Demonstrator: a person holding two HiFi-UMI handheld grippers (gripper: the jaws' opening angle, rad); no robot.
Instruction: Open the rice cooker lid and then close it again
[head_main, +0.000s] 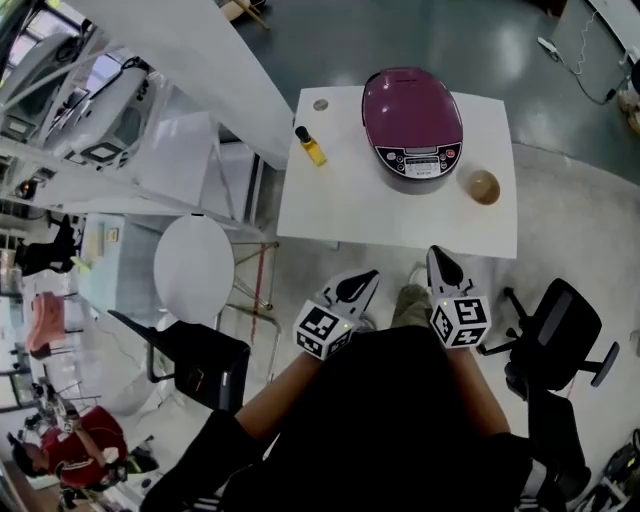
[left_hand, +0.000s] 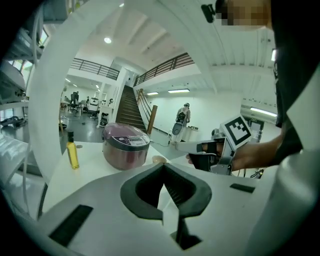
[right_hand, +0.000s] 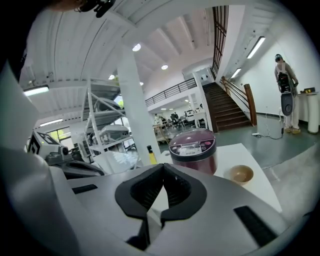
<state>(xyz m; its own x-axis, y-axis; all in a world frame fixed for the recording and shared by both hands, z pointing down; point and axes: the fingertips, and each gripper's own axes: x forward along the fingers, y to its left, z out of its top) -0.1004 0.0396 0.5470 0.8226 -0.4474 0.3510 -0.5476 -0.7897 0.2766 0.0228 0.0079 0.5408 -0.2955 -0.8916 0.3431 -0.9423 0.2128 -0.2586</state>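
Observation:
The maroon rice cooker (head_main: 412, 125) stands at the back of the white table (head_main: 340, 210), lid down, control panel facing me. My left gripper (head_main: 366, 279) and right gripper (head_main: 437, 254) hover side by side just off the table's near edge, both shut and empty, well short of the cooker. In the left gripper view the cooker (left_hand: 126, 146) lies ahead to the left beyond the shut left gripper (left_hand: 164, 183), and the right gripper's body (left_hand: 212, 152) shows at the right. In the right gripper view the cooker (right_hand: 193, 149) sits straight ahead above the shut right gripper (right_hand: 162, 183).
A yellow oil bottle (head_main: 310, 146) stands left of the cooker and a small brown bowl (head_main: 483, 186) right of it. A round white table (head_main: 195, 265) and a black chair (head_main: 200, 365) are at my left, another black chair (head_main: 555, 335) at my right.

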